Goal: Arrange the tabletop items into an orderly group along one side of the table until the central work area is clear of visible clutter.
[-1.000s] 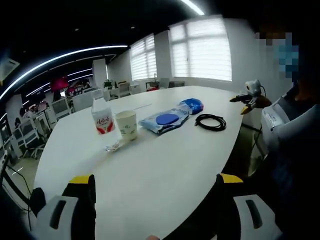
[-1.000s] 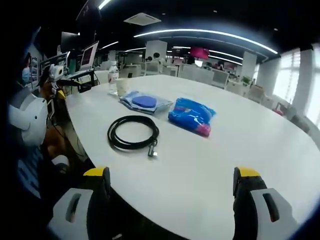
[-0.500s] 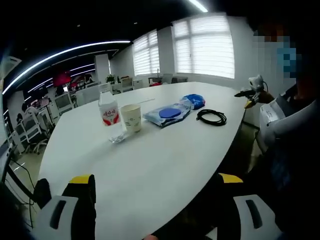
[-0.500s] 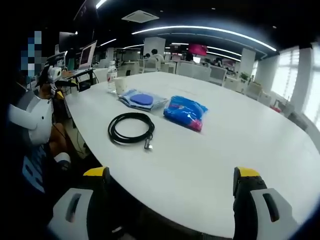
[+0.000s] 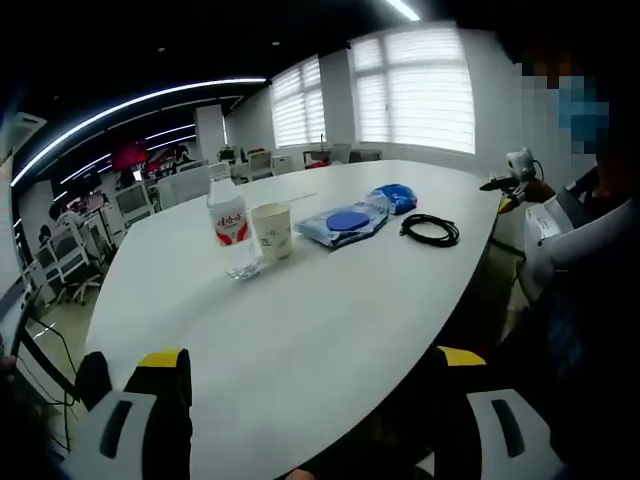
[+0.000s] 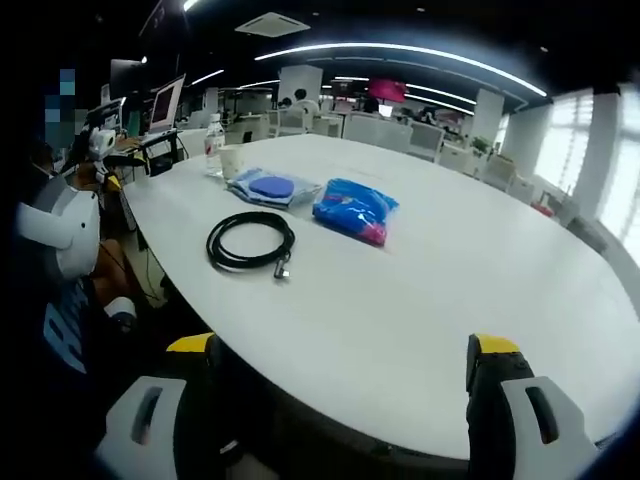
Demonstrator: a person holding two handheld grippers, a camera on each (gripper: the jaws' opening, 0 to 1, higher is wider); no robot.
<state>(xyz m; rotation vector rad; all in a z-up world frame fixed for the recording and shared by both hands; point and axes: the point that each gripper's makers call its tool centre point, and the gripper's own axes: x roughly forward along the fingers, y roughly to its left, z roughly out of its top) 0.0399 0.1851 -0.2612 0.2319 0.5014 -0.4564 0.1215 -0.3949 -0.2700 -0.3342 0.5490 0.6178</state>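
— Where? Open-plan office, ceiling light strips, blinds on the windows; large white oval table (image 5: pixel 330 320) in front.

— On it? In the left gripper view, a row along the far part: clear plastic water bottle with a red-and-white label (image 5: pixel 229 222), just beside it a pale paper cup (image 5: pixel 272 231), then a clear plastic pouch holding a blue disc (image 5: pixel 344 224), a crumpled blue plastic bag (image 5: pixel 392 197), and a coiled black cable (image 5: pixel 430 230) nearest the table edge. Small clear wrapper (image 5: pixel 244 270) at the bottle's foot.

— From the other side? In the right gripper view, same order reversed: cable with its metal plug toward the camera, blue bag beside it, pouch behind, cup and bottle far back.

— Claws? Left gripper (image 5: pixel 310 400) spread wide, nothing between its yellow-tipped jaws, near table edge below. Right gripper (image 6: pixel 345 395) likewise wide apart and empty.

— Beyond? Office chairs (image 5: pixel 128 203), monitors (image 6: pixel 165 104), a seated person's pale sleeve (image 6: pixel 55 235).
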